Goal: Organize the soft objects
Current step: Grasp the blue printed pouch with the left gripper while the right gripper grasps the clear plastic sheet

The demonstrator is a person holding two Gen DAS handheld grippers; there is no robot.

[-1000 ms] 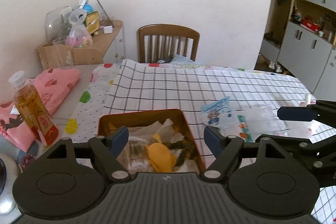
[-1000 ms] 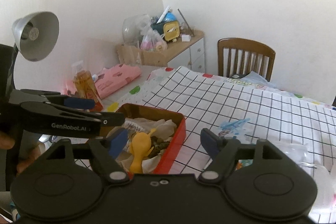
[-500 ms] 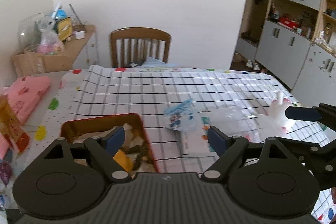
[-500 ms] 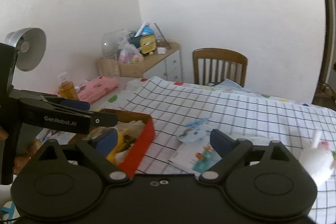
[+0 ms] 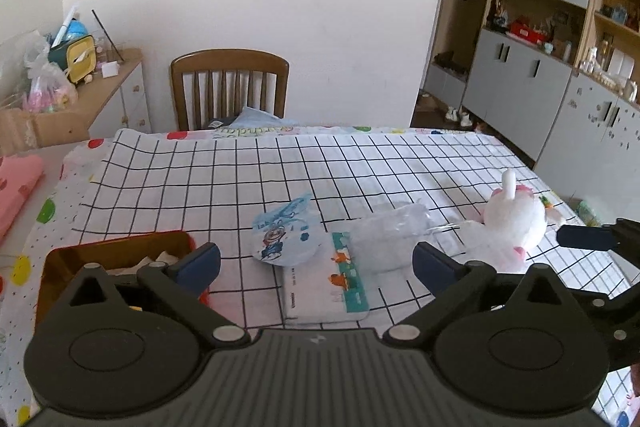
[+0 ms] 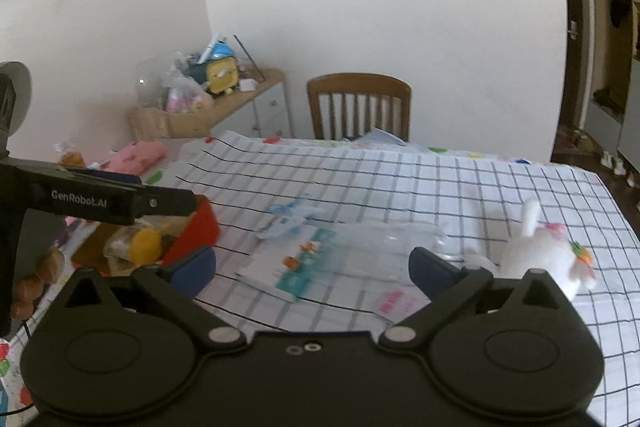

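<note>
A white plush bunny (image 5: pixel 514 217) lies on the checked tablecloth at the right; it also shows in the right wrist view (image 6: pixel 540 259). A red tin box (image 5: pixel 116 253) at the left holds soft items, among them a yellow one (image 6: pixel 146 245). A blue printed pouch (image 5: pixel 284 235), a flat white pack (image 5: pixel 324 283) and a clear plastic bag (image 5: pixel 390 239) lie in the middle. My left gripper (image 5: pixel 316 261) is open and empty above the pack. My right gripper (image 6: pixel 312 267) is open and empty, with the bunny just beyond its right finger.
A wooden chair (image 5: pixel 230 87) stands at the table's far side. A side cabinet (image 5: pixel 100 91) with clutter is at the back left. A pink cloth (image 5: pixel 16 187) lies at the left edge. Grey cupboards (image 5: pixel 540 83) line the right wall.
Both grippers have swung to the right, away from the red tin. The pouch, the pack and the bunny have come into view ahead of them. Both stay open.
</note>
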